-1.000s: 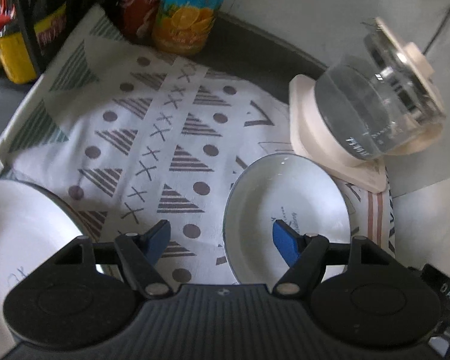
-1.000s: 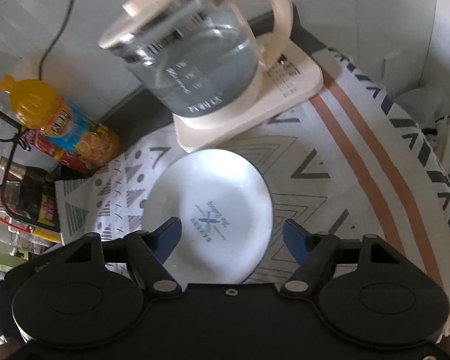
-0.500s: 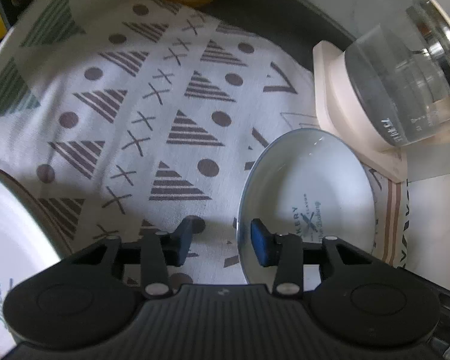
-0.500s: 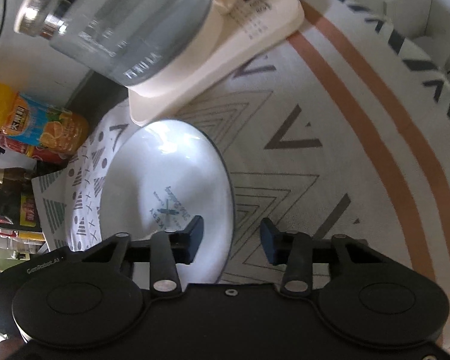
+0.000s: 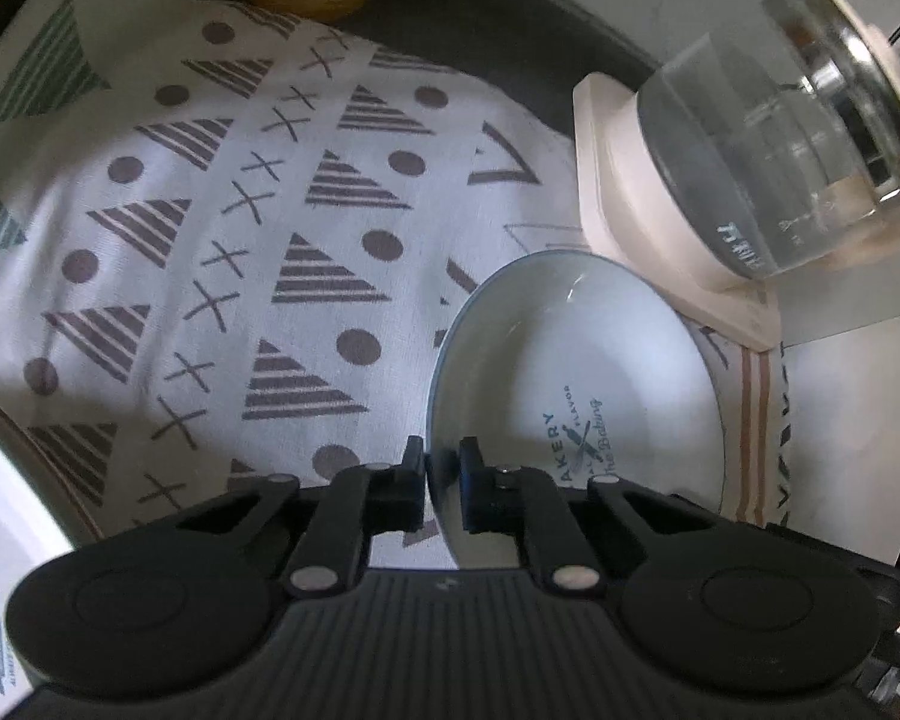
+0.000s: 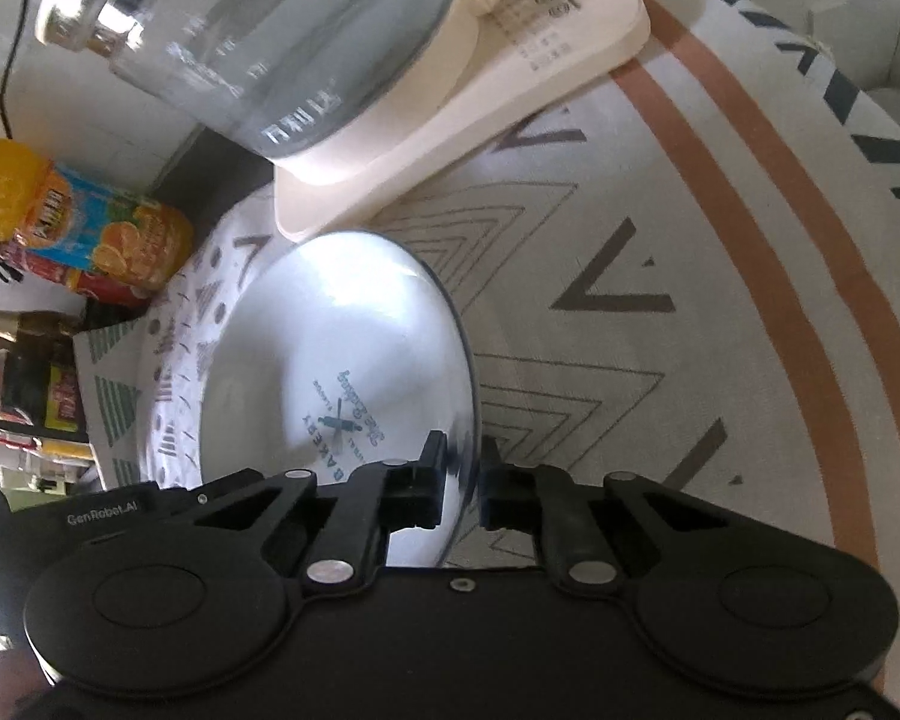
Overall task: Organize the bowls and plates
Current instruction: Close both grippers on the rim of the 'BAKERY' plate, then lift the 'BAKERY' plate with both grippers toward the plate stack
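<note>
A small white bowl (image 5: 576, 396) with blue "Bakery" print sits on the patterned cloth in front of the kettle base. My left gripper (image 5: 441, 468) is shut on its left rim. The same bowl shows in the right wrist view (image 6: 342, 372), where my right gripper (image 6: 463, 480) is shut on its right rim. A second white dish (image 5: 0, 528) lies at the lower left edge of the left wrist view, mostly cut off.
A glass kettle (image 5: 780, 150) on a cream base (image 5: 618, 180) stands just behind the bowl. An orange juice bottle (image 6: 78, 210) and other bottles stand at the back left. The patterned cloth (image 5: 240, 240) covers the counter.
Both grippers have moved down to the bowl and closed from wide open onto its opposite rims.
</note>
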Available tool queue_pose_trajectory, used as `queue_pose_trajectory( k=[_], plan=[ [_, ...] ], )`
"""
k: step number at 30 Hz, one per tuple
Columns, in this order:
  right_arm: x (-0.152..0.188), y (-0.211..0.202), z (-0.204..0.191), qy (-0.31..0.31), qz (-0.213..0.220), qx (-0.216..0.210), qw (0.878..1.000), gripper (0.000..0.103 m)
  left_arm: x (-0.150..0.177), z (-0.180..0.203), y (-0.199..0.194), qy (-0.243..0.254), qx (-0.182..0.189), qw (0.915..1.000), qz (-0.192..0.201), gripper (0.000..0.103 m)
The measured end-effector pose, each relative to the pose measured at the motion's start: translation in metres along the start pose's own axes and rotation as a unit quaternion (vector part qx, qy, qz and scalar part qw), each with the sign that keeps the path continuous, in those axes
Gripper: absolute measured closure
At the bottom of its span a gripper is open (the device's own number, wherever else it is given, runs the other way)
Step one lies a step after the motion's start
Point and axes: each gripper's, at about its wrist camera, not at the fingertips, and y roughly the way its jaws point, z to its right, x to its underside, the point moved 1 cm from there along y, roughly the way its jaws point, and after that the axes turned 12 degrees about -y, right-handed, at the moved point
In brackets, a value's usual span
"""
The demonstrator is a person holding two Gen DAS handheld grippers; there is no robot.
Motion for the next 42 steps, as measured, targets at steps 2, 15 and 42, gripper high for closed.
queue_pose_trajectory(
  k=[2,15,42],
  plan=[
    [-0.001,-0.006,-0.002,-0.001,0.013,-0.005,1.0,0.097,-0.002,0.001,-0.006,0.008,0.008,0.9999,0.007,0.096],
    [-0.002,-0.031,-0.031,-0.041,0.043,0.014,0.998,0.095,-0.007,-0.003,-0.049,0.016,0.044,0.9984,0.032,0.096],
    [0.035,-0.066,-0.139,-0.1,0.083,-0.015,0.991,0.094,0.004,-0.092,-0.159,-0.012,0.084,0.9914,0.099,0.096]
  ],
)
